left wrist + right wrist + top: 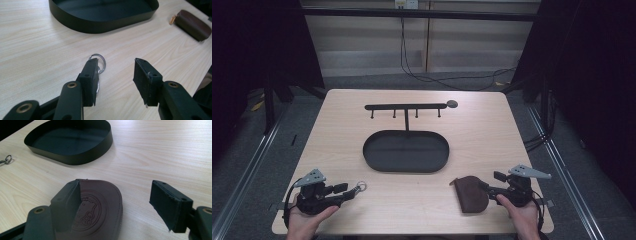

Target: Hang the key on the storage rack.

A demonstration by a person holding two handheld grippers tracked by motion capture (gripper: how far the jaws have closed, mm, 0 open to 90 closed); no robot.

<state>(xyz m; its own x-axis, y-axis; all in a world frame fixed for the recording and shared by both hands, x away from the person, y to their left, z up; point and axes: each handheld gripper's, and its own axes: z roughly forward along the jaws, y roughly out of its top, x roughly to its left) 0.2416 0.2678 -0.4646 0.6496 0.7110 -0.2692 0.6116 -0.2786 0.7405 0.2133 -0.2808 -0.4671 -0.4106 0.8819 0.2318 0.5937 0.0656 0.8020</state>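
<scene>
- High view: the left gripper [348,191] sits at the lower left of the frame, held from below by a hand [307,222], its jaws pointing right toward a key ring [360,186] that lies on the table [492,130] just at their tips.
- High view: the right gripper [490,182] sits at the lower right, held by the other hand [524,216], jaws pointing left at a brown pouch [470,194] lying flat on the wood.
- Left gripper view: the jaws stand spread wide; the ring [99,62] lies at the tip of the left-hand jaw, partly hidden behind it, and whether they touch I cannot tell. Nothing sits between the jaws.
- Right gripper view: the jaws stand wide apart; the pouch [100,207], stamped with a round emblem, lies low in the frame, partly behind the left-hand jaw and reaching into the gap, clear of the right-hand jaw.
- High view: a black oval tray [406,169] fills the middle of the frame, and behind it stands a black hook rack [406,107].
</scene>
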